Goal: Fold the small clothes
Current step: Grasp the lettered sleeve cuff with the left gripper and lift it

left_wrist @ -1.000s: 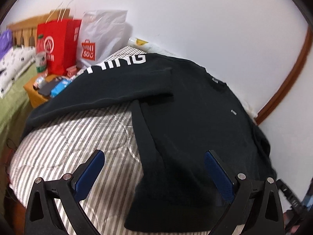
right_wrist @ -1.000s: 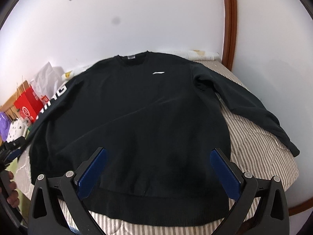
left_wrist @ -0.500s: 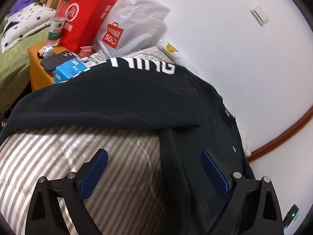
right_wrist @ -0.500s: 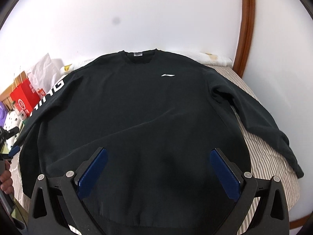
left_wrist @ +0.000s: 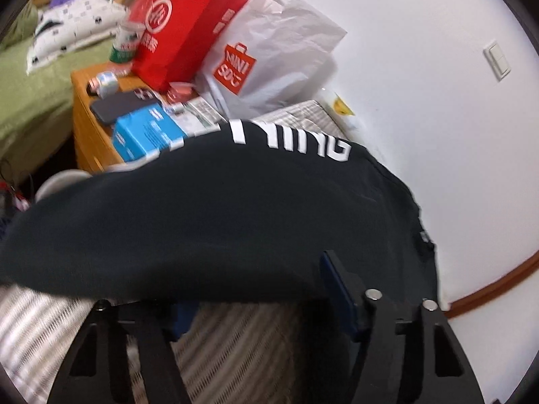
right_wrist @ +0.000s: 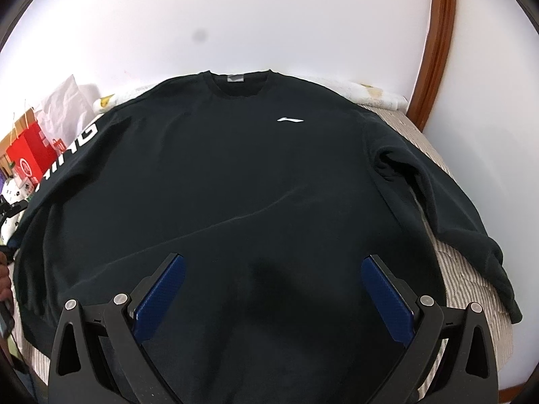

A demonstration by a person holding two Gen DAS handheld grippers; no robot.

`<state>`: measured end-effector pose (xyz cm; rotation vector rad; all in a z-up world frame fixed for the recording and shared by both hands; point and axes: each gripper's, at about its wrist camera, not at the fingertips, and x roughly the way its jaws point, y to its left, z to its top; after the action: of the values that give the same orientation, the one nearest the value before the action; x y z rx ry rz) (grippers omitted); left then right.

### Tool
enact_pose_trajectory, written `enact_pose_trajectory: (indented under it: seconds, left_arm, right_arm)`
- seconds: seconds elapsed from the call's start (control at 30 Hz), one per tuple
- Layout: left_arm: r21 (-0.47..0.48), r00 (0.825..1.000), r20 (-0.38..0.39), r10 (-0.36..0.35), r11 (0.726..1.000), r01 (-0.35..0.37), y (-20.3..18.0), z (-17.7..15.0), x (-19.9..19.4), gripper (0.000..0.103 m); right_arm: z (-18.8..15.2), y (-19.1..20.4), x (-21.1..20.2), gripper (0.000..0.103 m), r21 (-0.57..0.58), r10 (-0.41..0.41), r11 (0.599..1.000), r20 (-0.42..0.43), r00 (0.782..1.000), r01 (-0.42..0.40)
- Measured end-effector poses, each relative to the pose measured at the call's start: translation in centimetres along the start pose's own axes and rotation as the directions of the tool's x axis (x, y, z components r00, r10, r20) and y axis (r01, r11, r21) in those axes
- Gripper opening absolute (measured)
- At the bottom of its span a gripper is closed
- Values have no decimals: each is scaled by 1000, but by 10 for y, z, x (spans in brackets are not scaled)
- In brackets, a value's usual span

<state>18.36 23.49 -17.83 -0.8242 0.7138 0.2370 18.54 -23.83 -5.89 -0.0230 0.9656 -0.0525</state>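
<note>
A black sweatshirt lies flat on the striped bed — the left gripper, jaws just closing around the lettered sleeve, looks not yet clamped; the right gripper hovers open — next, I judge, grip and fold the sleeve inward.

One black long-sleeved cotton sweatshirt with two sleeves, white lettering on one. One grey-and-white striped quilted bed cover. Two shopping bags: one red paper bag, one white crinkled plastic bag. One orange wooden bedside cabinet, carrying one blue cardboard box, one dark flat phone, one green-labelled plastic bottle. One white wall switch plate. One white patterned pillow.
</note>
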Motion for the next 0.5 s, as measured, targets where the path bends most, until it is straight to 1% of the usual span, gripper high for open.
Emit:
enact_pose_trajectory:
  seconds: [0.03, 0.1, 0.13, 0.17, 0.23, 0.3, 0.37, 0.5]
  left_arm:
    - [5, 1000, 9, 26, 1000, -26, -1, 3, 1, 51]
    - [17, 998, 23, 65, 998, -66, -2, 9, 2, 35]
    - [26, 996, 35, 79, 996, -80, -3, 12, 2, 31]
    - [36, 995, 45, 87, 995, -89, -5, 15, 2, 24]
    - [69, 991, 76, 110, 991, -115, -14, 21, -2, 20]
    - [112, 988, 105, 116, 986, -128, -27, 28, -8, 13]
    - [156, 985, 128, 117, 978, -136, -41, 32, -13, 9]
    - [280, 979, 188, 78, 951, -130, -87, 39, -26, 6]
  right_arm:
    - [0, -2, 1, 102, 1, -4, 1000, -2, 1000, 4]
    - [0, -9, 4, 102, 6, -6, 1000, -4, 1000, 6]
    - [0, -12, 5, 102, 11, -7, 1000, -6, 1000, 7]
    - [0, -16, 6, 102, 18, -6, 1000, -8, 1000, 6]
    - [1, -21, 9, 102, 26, -3, 1000, -11, 1000, 3]
    - [1, -26, 11, 102, 32, 0, 999, -13, 1000, 1]
    - [1, -31, 12, 102, 38, 3, 999, -11, 1000, -3]
    - [2, -40, 12, 102, 56, 15, 998, 0, 1000, -15]
